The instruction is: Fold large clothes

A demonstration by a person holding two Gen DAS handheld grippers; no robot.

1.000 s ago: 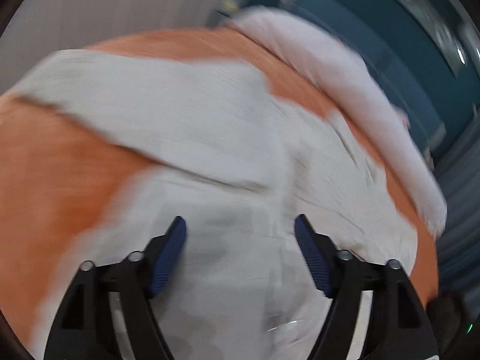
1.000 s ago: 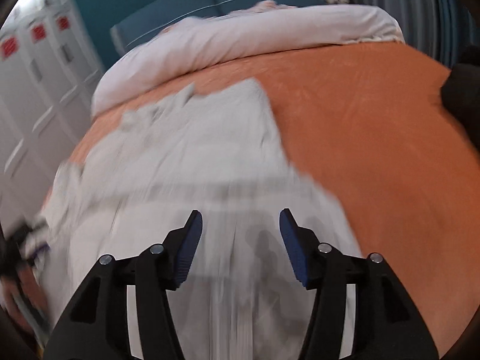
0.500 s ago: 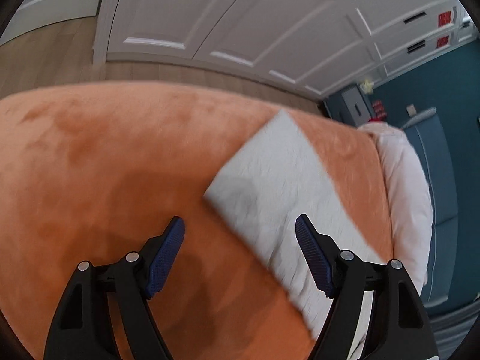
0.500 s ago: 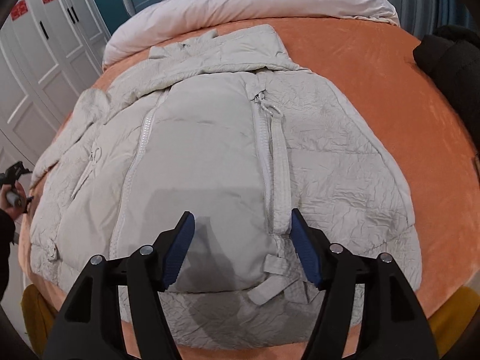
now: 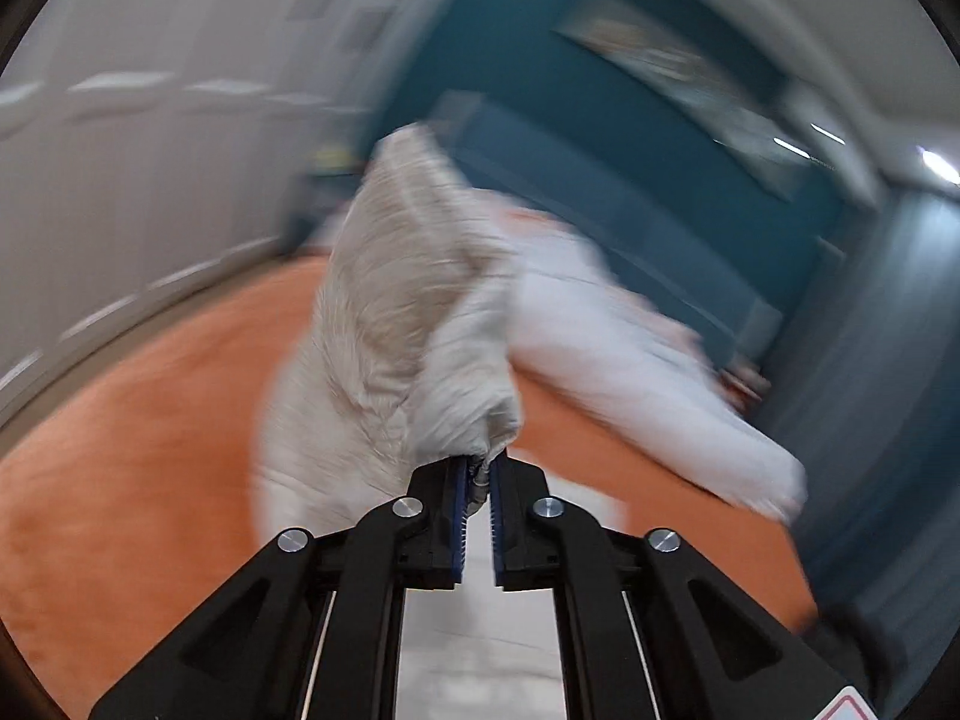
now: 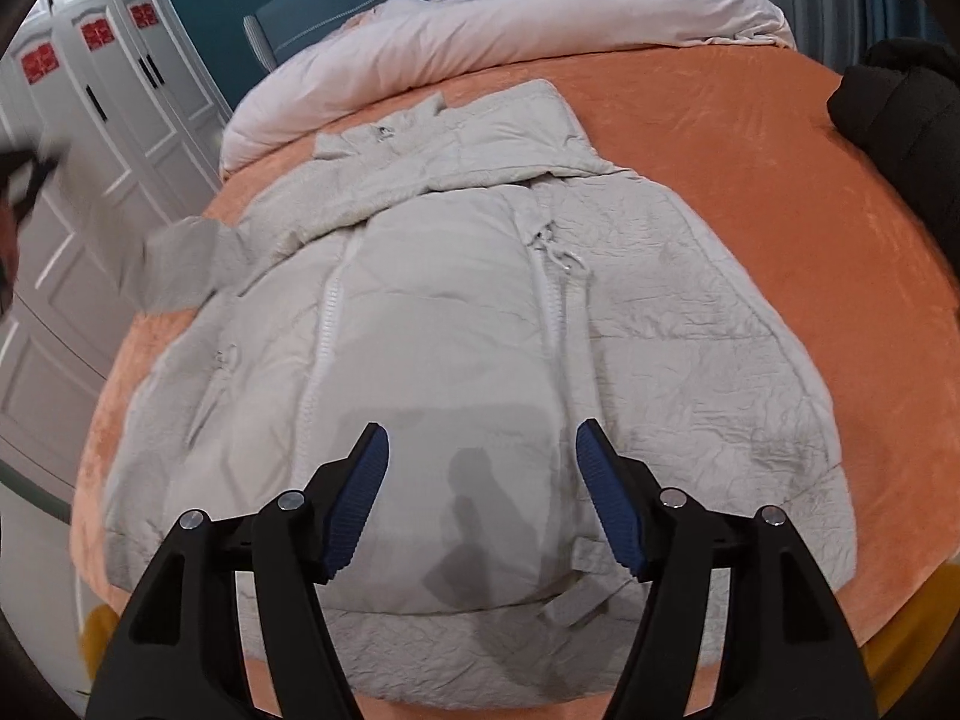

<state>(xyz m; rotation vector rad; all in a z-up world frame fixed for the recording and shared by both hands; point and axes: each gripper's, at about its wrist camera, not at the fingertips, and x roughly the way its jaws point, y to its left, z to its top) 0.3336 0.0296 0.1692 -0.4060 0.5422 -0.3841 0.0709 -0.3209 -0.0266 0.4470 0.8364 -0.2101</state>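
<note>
The middle of the orange bedspread [image 6: 750,192] is covered by the pale padded coat [image 6: 480,330], spread flat. Bare bedspread is left open along the coat's right side. That strip is bounded at the far right edge by a black garment [image 6: 900,120]. The head of the bed is blocked by a rolled pink duvet [image 6: 510,42]. White wardrobe doors [image 6: 120,90] stand close along the left side.

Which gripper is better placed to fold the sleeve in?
Left. The left gripper is clamped on the sleeve, lifted off the bed. The right gripper hangs open above the coat.
</note>
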